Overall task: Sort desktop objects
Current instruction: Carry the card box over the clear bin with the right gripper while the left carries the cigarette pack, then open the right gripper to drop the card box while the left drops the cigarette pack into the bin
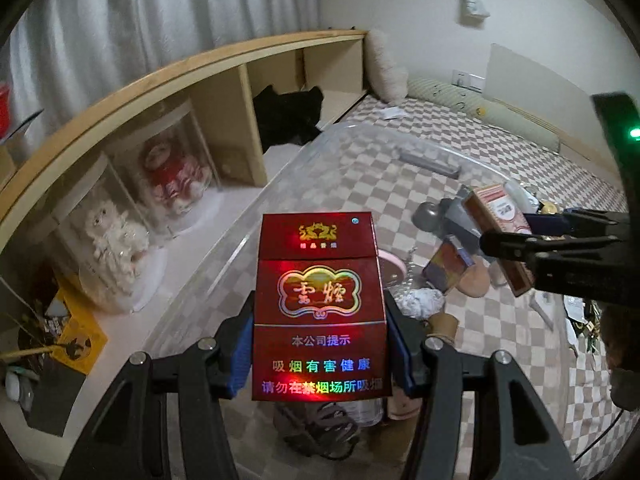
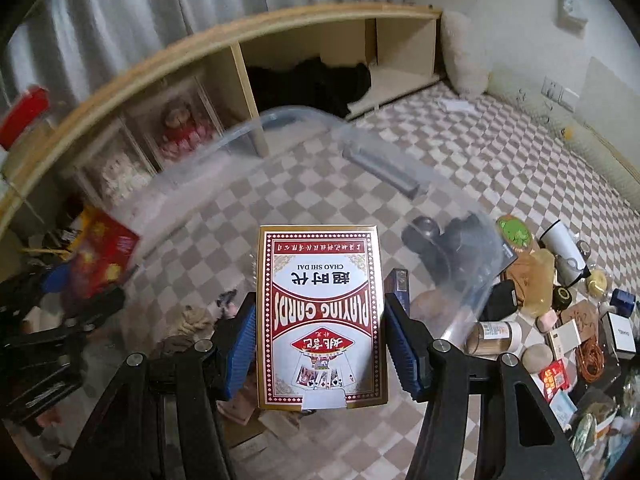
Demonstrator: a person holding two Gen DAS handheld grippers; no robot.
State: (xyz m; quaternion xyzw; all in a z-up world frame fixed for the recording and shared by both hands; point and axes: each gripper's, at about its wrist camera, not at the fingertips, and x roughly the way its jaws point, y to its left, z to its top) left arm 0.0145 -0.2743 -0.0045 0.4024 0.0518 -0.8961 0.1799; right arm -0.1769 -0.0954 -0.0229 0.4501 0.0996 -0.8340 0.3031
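The left hand-held gripper (image 1: 320,354) is clamped on a red cigarette pack (image 1: 319,306), its blue pads pressing the pack's two long sides. The pack stands lengthwise along the fingers, its long axis pointing away from the camera, lid end farthest out and printed face toward the lens. Its lower edge hides whatever lies directly behind it. The right hand-held gripper (image 2: 318,346) is clamped the same way on a box of playing cards (image 2: 322,318), red and white with a gold border; that box also runs lengthwise between the pads, its print upside down to the camera. Both are held above a clear plastic bin (image 1: 360,148), which sits on a bed (image 1: 500,160) covered in a beige and white checked sheet. Through the blurred, see-through wall, the bin's contents are hard to make out. In the left view, the right gripper enters from the right edge, carrying its box edge-on. Small objects are scattered on the sheet to the right of the bin. A wooden shelf (image 1: 224,92) runs alongside the bed.
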